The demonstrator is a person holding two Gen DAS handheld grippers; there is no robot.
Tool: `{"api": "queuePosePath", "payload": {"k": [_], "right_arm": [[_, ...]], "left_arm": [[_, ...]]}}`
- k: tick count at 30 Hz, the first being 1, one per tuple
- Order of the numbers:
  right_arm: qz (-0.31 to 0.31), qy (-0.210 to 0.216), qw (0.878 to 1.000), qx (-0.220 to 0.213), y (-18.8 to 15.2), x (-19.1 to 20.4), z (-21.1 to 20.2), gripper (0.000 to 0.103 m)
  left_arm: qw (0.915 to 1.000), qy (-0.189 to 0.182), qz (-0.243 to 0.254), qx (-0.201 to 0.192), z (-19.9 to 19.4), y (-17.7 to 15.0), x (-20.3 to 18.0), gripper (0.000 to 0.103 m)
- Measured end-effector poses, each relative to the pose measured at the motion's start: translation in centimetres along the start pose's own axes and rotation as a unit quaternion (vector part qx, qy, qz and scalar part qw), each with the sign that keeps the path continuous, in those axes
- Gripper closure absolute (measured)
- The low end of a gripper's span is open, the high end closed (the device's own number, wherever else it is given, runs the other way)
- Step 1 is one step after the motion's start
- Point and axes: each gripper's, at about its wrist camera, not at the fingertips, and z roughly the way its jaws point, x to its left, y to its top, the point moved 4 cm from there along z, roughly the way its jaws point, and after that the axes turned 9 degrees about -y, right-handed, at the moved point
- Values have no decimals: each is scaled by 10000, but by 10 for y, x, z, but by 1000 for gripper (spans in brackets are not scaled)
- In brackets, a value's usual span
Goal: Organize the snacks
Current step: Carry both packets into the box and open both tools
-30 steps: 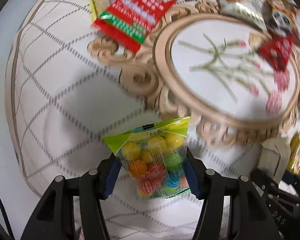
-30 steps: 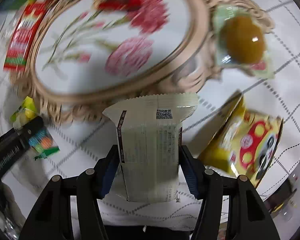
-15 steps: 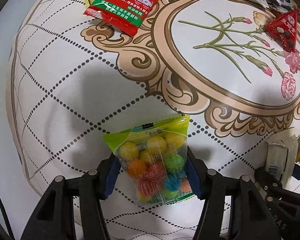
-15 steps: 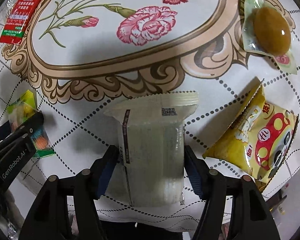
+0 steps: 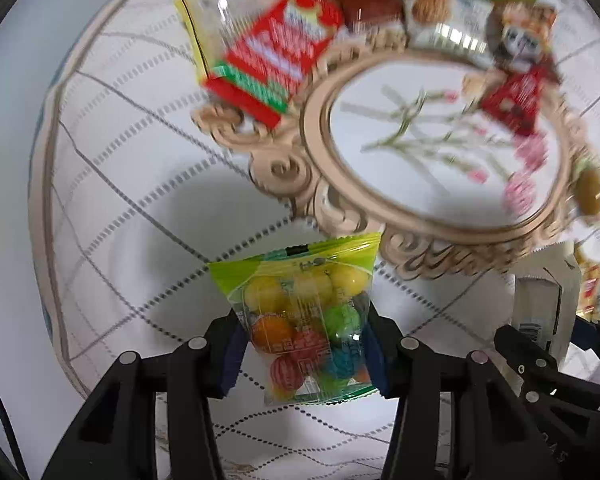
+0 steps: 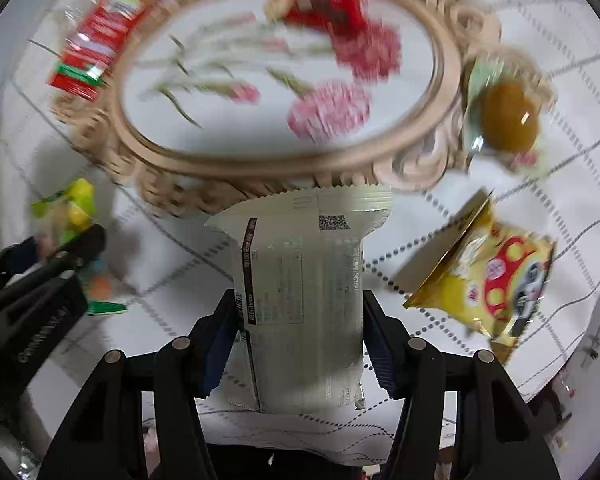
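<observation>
A clear, green-topped bag of coloured candy balls [image 5: 300, 300] hangs between the pads of my left gripper [image 5: 305, 352]. The jaws are closing and the pads press its sides; it is lifted off the cloth. My right gripper [image 6: 300, 344] points down at the table with a cream-white printed packet [image 6: 304, 264] between its closing jaws, the pads tight on both edges. Each gripper shows in the other's view: the right one's fingers [image 5: 540, 360] at lower right, the left one's fingers [image 6: 40, 280] at left with the candy bag [image 6: 72, 208].
A round table carries a white cloth with an oval gold frame and carnations [image 5: 440, 140]. On it lie a red packet [image 5: 272, 56], a small red triangular packet [image 5: 516, 96], a panda packet [image 5: 520, 36], a wrapped brown egg [image 6: 508, 116] and a yellow bag [image 6: 496, 276].
Both grippers have risen off the table with their packets, and the views are now blurred. The left jaws squeezed the candy bag tighter. The right jaws widened briefly, then closed on the white packet again.
</observation>
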Motion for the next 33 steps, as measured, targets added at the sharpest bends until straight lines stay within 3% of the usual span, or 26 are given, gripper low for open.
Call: {"api": "queuePosePath", "payload": {"k": [5,8,13,17,21,26,33], "right_arm": [[41,277,9983,-510,22,-6,-63,41],[85,458,9946,-932,55,-16,-113,41],[21,654,9845,-1629,139,-24,-202,41],[-119,490,9809,-1881,224,-9,-231,41],[-191,313,9843,-1727,279,6,-219,41],[-210,47,9885,-1495,319,16,-187,41],[-289,20,9919,-1234,331,17,-155,36]], "left_arm": [[9976,-391,-118,-563,-66,38,-1,56],[9923,-668,-122,-1038,-122,90,-2,56],[9871,-782,20,-1395,-173,183,12,56],[9898,-738,161,-1206,-169,249,13,56],[9929,-778,115,-887,-143,293,17,56],[9947,-810,22,-627,-121,318,23,56],[9964,-709,-36,-468,-98,323,27,55]]}}
